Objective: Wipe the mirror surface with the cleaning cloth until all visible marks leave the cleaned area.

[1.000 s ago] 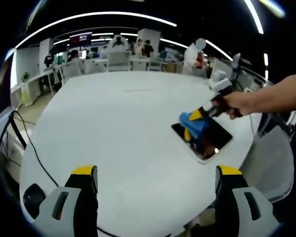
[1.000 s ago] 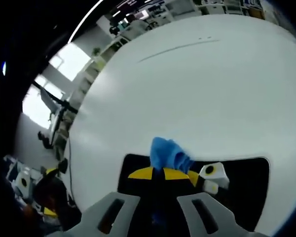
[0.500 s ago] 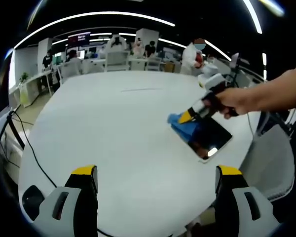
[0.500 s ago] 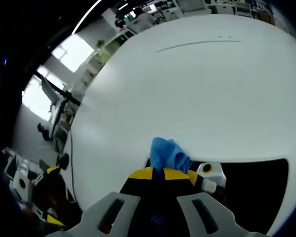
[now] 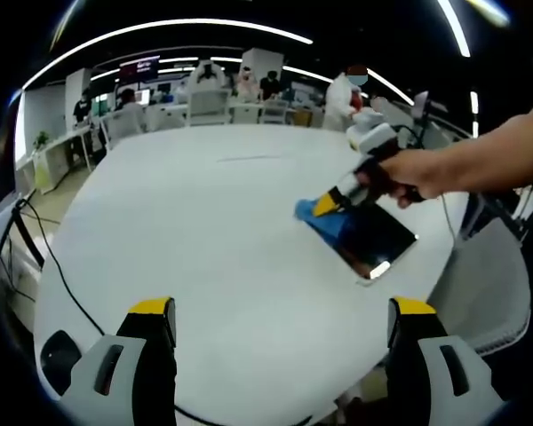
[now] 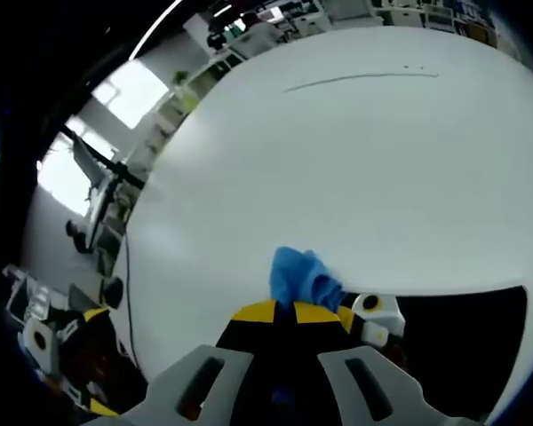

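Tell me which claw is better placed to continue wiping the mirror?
The right claw: it is shut on the blue cloth at the mirror. The left claw is open and empty, apart from the mirror.

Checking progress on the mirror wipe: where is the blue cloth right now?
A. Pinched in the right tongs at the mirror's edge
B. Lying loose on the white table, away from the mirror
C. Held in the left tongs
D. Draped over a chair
A: the right tongs pinch the blue cloth at the edge of the mirror; the left tongs stand open, holding nothing.
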`<state>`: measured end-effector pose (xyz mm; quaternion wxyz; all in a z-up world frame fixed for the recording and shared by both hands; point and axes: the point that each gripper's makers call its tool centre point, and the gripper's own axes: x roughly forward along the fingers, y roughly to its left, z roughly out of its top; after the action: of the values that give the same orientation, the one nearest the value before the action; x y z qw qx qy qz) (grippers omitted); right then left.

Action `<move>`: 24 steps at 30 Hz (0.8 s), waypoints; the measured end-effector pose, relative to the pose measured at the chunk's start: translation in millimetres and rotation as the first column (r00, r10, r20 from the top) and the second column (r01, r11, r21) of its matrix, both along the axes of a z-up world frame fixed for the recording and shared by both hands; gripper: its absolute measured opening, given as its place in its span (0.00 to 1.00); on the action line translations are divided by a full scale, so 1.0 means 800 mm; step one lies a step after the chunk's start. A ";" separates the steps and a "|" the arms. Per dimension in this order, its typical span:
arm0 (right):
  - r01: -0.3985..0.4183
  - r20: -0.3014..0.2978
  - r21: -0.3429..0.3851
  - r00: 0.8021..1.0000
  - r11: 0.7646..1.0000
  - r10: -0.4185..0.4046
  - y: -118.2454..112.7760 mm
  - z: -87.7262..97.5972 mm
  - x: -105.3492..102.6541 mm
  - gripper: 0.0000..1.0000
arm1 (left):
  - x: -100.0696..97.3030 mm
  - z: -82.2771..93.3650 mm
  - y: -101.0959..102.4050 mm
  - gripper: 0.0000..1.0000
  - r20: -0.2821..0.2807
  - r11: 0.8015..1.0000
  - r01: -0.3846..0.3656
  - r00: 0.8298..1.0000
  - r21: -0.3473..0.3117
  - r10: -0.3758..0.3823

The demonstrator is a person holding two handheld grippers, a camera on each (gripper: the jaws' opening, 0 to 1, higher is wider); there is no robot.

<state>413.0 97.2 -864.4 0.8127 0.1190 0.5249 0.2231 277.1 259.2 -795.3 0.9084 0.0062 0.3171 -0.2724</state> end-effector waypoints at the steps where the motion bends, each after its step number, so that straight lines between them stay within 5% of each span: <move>1: -0.006 0.002 -0.004 1.000 1.000 0.006 0.000 0.000 0.000 0.00 | 0.001 0.002 0.000 1.00 0.004 1.000 -0.004 1.000 -0.003 0.004; 24: -0.037 0.016 -0.045 0.999 0.998 0.038 -0.001 0.000 -0.021 0.00 | -0.006 0.012 -0.001 1.00 0.016 1.000 -0.019 1.000 -0.019 0.019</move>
<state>396.3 96.6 -864.0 0.8153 0.0888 0.5250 0.2276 272.4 258.6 -785.7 0.9135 -0.0032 0.3070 -0.2668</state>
